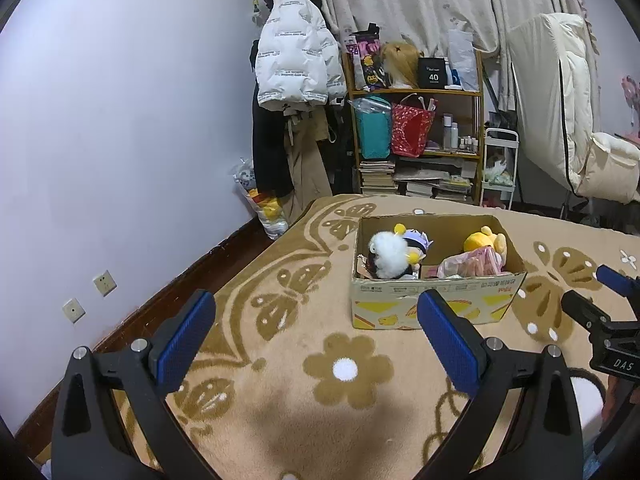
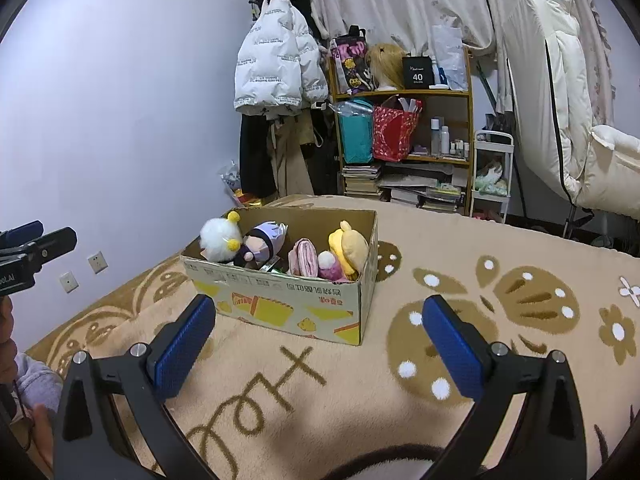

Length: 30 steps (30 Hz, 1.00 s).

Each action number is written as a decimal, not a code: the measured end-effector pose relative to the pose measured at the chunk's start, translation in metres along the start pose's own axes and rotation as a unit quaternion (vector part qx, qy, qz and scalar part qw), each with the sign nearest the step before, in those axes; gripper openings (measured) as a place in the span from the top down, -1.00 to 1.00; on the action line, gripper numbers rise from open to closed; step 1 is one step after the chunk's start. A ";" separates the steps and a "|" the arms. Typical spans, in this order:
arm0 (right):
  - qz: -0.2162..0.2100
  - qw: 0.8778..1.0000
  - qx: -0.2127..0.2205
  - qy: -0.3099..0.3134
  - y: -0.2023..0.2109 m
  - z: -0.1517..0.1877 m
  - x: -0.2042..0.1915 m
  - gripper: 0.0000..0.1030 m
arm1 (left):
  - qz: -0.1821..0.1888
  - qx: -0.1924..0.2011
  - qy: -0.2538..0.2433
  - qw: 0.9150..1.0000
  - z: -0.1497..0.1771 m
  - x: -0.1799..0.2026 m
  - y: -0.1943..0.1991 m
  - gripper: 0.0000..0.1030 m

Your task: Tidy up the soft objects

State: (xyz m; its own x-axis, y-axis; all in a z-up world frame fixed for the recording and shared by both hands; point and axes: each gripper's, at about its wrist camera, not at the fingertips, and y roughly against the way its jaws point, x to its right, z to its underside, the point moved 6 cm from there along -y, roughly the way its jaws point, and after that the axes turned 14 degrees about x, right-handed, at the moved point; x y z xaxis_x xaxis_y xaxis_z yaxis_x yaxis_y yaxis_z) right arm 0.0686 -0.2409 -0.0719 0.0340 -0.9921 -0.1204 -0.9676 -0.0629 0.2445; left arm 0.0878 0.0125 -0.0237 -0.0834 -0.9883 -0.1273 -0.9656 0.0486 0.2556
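Note:
A cardboard box [image 1: 436, 304] [image 2: 288, 304] stands on the beige patterned blanket. Inside it lie a fluffy white plush [image 1: 390, 254] [image 2: 218, 238], a dark-haired doll [image 2: 262, 244], a pink striped soft item [image 2: 304, 260] and a yellow plush [image 1: 486, 242] [image 2: 348, 248]. My left gripper [image 1: 316, 324] is open and empty, held above the blanket just in front of the box. My right gripper [image 2: 318, 328] is open and empty, near the box's front right corner. The right gripper also shows at the right edge of the left wrist view [image 1: 600, 304].
The blanket [image 1: 280, 360] [image 2: 480, 248] covers a bed next to a lilac wall. Behind stand a wooden shelf [image 1: 416, 120] with bags and books, a hanging white puffer jacket [image 1: 296, 56], curtains and a folded white mattress [image 2: 560, 92].

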 end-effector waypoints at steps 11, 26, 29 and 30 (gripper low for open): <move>-0.001 1.000 -0.003 0.000 -0.002 0.001 0.000 -1.00 | -0.012 0.003 -0.015 1.000 0.000 0.002 -0.001 -0.94; 0.001 1.000 -0.003 -0.002 -0.002 0.003 0.004 -1.00 | -0.011 -0.003 -0.002 1.000 0.000 -0.003 -0.004 -0.94; 0.001 1.000 -0.002 -0.002 -0.002 0.003 0.004 -1.00 | -0.009 -0.003 -0.002 1.000 0.000 -0.003 -0.004 -0.95; 0.001 1.000 -0.003 -0.003 -0.002 0.003 0.005 -1.00 | -0.009 -0.003 -0.002 1.000 0.000 -0.003 -0.003 -0.95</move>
State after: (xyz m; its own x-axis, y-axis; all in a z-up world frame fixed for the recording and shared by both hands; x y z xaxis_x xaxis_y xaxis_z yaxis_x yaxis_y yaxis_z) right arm 0.0696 -0.2450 -0.0760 0.0305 -0.9916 -0.1254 -0.9663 -0.0613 0.2499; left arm 0.0913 0.0156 -0.0240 -0.0674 -0.9883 -0.1366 -0.9655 0.0301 0.2587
